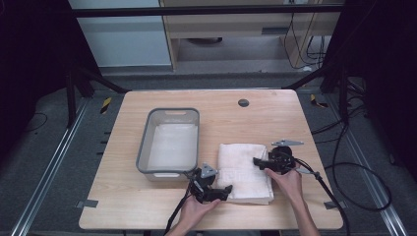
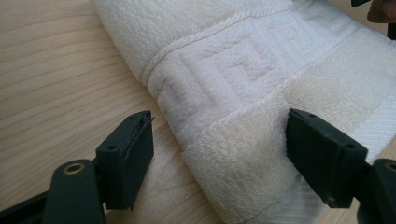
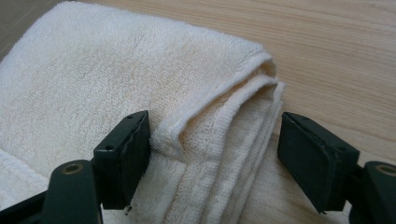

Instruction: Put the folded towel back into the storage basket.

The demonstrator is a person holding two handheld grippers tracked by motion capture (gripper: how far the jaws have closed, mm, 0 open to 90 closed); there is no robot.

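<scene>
In the high view, a folded white terry towel (image 1: pixel 245 171) lies on the near right part of the light wooden desk (image 1: pixel 147 206). Just left of it stands a grey rectangular plastic tub (image 1: pixel 168 141), and something pale lines the tub's bottom, too washed out to tell what. The left gripper (image 1: pixel 222 190), held in the left hand (image 1: pixel 196 209), sits at the towel's near left corner. The right gripper (image 1: pixel 258 162), held in the right hand (image 1: pixel 287 179), sits at the towel's right edge. Both hands are cut off by the bottom of the view, and from up here the gap between either pair of jaws is too small to make out. A small dark round disc (image 1: pixel 243 103) sits in the far part of the desk.

The left gripper view shows what the high one cannot: the jaws stand wide apart, one on each side of the towel's corner (image 2: pixel 243 135), not pressing it. A raised woven key-pattern band crosses the cloth. The towel's far end runs off the top of the view.

The right gripper view looks onto the stacked folded layers at the towel's edge (image 3: pixel 224 140). These jaws also stand wide, with the layered edge between them and bare desk (image 3: pixel 336 56) beyond on the right.
</scene>
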